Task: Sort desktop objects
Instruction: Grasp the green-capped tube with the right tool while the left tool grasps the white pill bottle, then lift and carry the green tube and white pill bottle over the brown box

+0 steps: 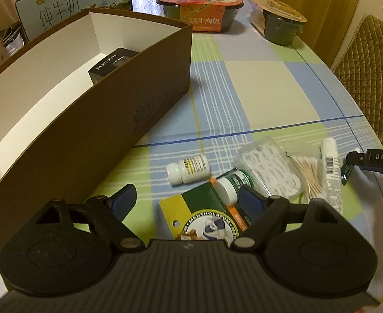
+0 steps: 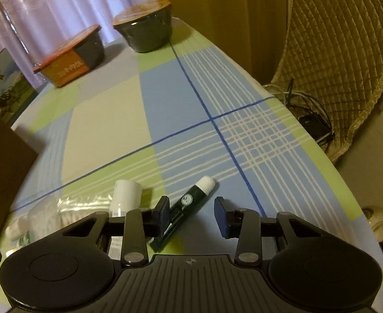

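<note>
1 black box [image 1: 108,65] already in brown bin [image 1: 129,99]; clutter left near table [image 2: 108,120] edge. Left gripper [image 1: 189,198] spread over green-capped bottle [image 1: 230,185]; right gripper [image 2: 192,215] parted around green tube [image 2: 183,208], not pinching.

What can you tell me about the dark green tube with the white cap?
The dark green tube is slim, with a white ribbed cap at its far end and a round white emblem on its body. It lies flat and slanted on the checked tablecloth, between the open jaws of the right hand-held gripper. The left finger sits against its side; the right finger stands clear.
</note>
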The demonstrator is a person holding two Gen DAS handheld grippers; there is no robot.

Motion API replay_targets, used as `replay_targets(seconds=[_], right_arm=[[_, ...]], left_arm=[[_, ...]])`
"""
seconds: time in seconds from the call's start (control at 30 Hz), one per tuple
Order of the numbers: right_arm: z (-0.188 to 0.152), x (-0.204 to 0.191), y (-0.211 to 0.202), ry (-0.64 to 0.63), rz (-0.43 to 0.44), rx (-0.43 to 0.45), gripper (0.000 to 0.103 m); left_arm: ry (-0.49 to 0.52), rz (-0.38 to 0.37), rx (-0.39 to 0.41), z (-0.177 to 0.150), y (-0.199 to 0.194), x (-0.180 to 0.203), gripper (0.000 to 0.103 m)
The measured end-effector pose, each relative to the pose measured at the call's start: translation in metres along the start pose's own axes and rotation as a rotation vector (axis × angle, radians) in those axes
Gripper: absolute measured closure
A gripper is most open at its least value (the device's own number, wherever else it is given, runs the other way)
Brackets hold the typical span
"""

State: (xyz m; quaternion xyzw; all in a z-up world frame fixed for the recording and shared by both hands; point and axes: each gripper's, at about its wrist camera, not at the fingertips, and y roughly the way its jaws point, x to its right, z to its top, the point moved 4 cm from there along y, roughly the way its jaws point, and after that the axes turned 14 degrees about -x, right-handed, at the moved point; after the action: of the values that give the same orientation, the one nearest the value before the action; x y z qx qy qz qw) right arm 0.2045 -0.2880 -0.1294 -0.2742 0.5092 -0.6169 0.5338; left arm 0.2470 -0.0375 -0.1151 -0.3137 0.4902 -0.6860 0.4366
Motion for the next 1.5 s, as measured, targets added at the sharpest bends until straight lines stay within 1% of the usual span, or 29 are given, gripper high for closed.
replay_targets(seconds=[0.03, 0.1, 0.17, 0.3, 0.43, 0.53, 0.57, 0.6, 0.67, 0.8, 0.93, 1.03, 1.2, 1.33, 1.5], right_arm=[[0.001, -0.003, 0.001, -0.029, -0.018, 0.003, 0.069], [0.0, -0.01, 0.004, -0.125, -0.068, 0.002, 0.079], [-0.001, -0.012, 0.006, -0.202, -0.091, 0.006, 0.086], [-0.004, -0.005, 0.006, -0.285, -0.071, 0.005, 0.088], [-0.007, 0.0, 0.007, -0.356, -0.085, 0.01, 0.088], [-0.006, 0.003, 0.007, -0.354, -0.078, 0.009, 0.088], [-0.005, 0.003, 0.006, -0.353, -0.079, 0.01, 0.088], [-0.004, 0.004, 0.007, -0.351, -0.079, 0.01, 0.088], [-0.003, 0.005, 0.007, -0.355, -0.078, 0.01, 0.088], [0.001, 0.007, 0.008, -0.362, -0.086, 0.016, 0.088], [0.002, 0.007, 0.009, -0.376, -0.087, 0.023, 0.088], [0.002, 0.007, 0.009, -0.389, -0.09, 0.025, 0.088], [0.001, 0.004, 0.01, -0.41, -0.1, 0.014, 0.089], [0.002, 0.004, 0.007, -0.397, -0.091, -0.008, 0.089], [-0.001, 0.004, -0.005, -0.385, -0.062, -0.002, 0.09]], left_arm=[[0.001, -0.001, -0.003, 0.002, 0.002, 0.0, 0.02], [0.001, -0.002, -0.012, 0.005, 0.007, -0.001, 0.021], [-0.004, -0.005, -0.016, 0.009, 0.011, -0.002, 0.021], [-0.008, -0.012, -0.021, 0.017, 0.017, -0.001, 0.021], [-0.008, -0.016, -0.027, 0.024, 0.024, 0.001, 0.021], [-0.018, -0.01, -0.031, 0.03, 0.032, 0.001, 0.021], [-0.022, -0.008, -0.035, 0.032, 0.035, 0.0, 0.024], [-0.025, -0.005, -0.044, 0.034, 0.039, 0.0, 0.027], [-0.031, -0.005, -0.059, 0.037, 0.045, -0.001, 0.039], [-0.054, -0.008, -0.092, 0.039, 0.057, -0.006, 0.042], [-0.062, -0.022, -0.097, 0.039, 0.064, -0.008, 0.059], [-0.034, -0.004, -0.078, 0.038, 0.064, -0.005, 0.06], [-0.046, -0.001, -0.074, 0.033, 0.058, -0.009, 0.061], [-0.049, 0.0, -0.054, 0.031, 0.045, -0.013, 0.061], [-0.047, -0.002, -0.03, 0.025, 0.03, -0.013, 0.061]])
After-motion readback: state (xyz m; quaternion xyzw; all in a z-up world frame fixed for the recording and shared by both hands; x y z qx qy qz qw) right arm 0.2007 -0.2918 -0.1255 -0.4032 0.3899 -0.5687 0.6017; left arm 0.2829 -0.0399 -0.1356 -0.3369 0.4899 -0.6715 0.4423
